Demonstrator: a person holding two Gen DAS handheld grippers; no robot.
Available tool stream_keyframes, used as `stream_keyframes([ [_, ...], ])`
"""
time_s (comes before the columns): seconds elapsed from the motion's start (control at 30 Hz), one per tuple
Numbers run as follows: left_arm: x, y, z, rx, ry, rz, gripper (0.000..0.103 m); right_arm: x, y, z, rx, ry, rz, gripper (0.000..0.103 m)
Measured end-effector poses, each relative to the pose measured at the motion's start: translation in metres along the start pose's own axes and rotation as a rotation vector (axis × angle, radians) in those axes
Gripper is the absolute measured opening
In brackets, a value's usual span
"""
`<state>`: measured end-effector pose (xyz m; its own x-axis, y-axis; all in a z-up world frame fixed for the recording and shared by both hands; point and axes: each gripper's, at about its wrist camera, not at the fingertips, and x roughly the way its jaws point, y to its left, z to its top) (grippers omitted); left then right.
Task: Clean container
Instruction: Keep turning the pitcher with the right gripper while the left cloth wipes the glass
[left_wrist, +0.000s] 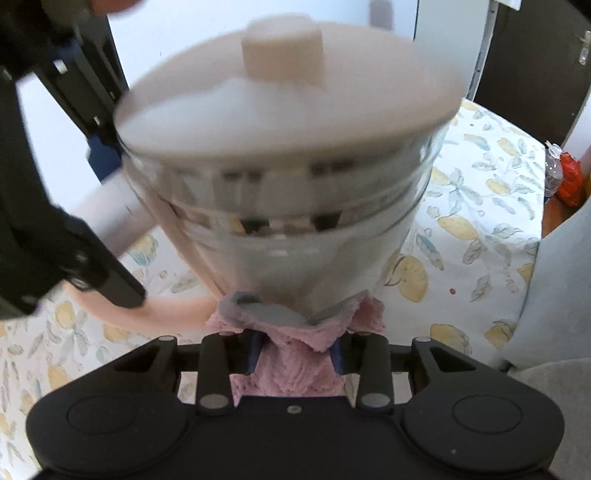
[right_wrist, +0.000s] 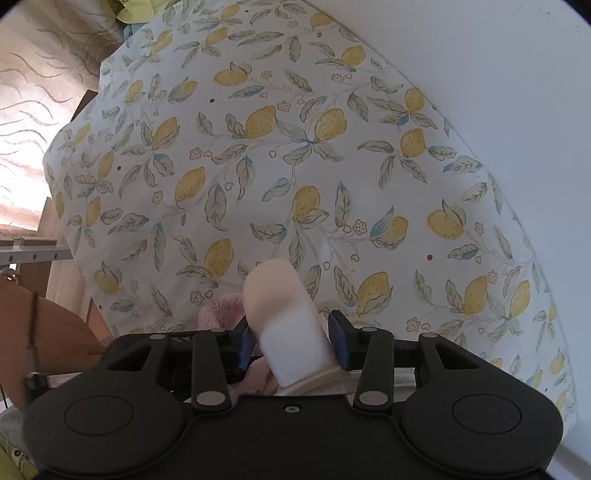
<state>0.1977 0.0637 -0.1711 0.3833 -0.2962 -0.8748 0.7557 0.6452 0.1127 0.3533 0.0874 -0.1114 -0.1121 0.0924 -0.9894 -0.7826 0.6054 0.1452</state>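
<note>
A pink cloth (left_wrist: 295, 354) is pinched in the left hand-held gripper (left_wrist: 295, 356), its jaws drawn in tight on the bunched fabric and its front fold pressed to the lower wall of a clear, lidded container (left_wrist: 280, 206). The container fills the left wrist view from 10 to 2 o'clock, tilted toward the lens above the lemon-print cloth of the bench (left_wrist: 491, 184), a pose that offers its side to the wiping cloth.

The right hand-held gripper (right_wrist: 293, 341) appears closed on the container's pale handle (right_wrist: 280, 317), which juts out between the blue pads toward 12 o'clock; that grip would leave the vessel held aloft while the other side scrubs. Whether the pads truly bear on the handle is hard to judge, as the housing covers the contact.

Motion blur smears the lid (left_wrist: 288, 92) and its knob (left_wrist: 282, 51), so any dirt or residue on the wall cannot be made out. The container's base is hidden behind the cloth. A dark frame (left_wrist: 55, 229) cuts in at 9 o'clock, likely the right tool's body. A bottle (left_wrist: 554, 170) sits at the bench's far edge, at 3 o'clock.
</note>
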Motion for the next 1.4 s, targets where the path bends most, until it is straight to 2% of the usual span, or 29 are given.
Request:
stream_keyframes([
  [0.23,0.025,-0.002,-0.007,-0.047,0.025,0.021,0.035,0.001,0.002,0.000,-0.001,0.008,-0.011,0.050],
  [0.4,0.022,-0.002,-0.011,-0.037,0.016,0.039,0.032,0.001,0.002,-0.001,-0.002,0.005,-0.008,0.050],
  [0.6,0.003,0.010,-0.013,-0.053,-0.005,0.027,0.026,0.001,0.002,-0.002,-0.009,0.002,-0.001,0.050],
  [0.73,-0.017,0.017,-0.011,-0.061,-0.039,0.027,0.025,0.001,0.002,-0.002,-0.013,-0.001,0.004,0.050],
  [1.0,-0.059,0.023,0.007,-0.008,-0.093,0.076,0.024,0.000,0.001,-0.003,-0.018,-0.006,0.016,0.050],
  [1.07,-0.066,0.027,0.010,-0.030,-0.093,0.067,0.024,0.000,-0.003,-0.003,-0.003,-0.007,0.033,0.050],
  [1.4,-0.041,0.023,0.004,-0.011,-0.105,0.124,0.023,0.001,-0.003,-0.002,0.007,-0.007,0.032,0.051],
])
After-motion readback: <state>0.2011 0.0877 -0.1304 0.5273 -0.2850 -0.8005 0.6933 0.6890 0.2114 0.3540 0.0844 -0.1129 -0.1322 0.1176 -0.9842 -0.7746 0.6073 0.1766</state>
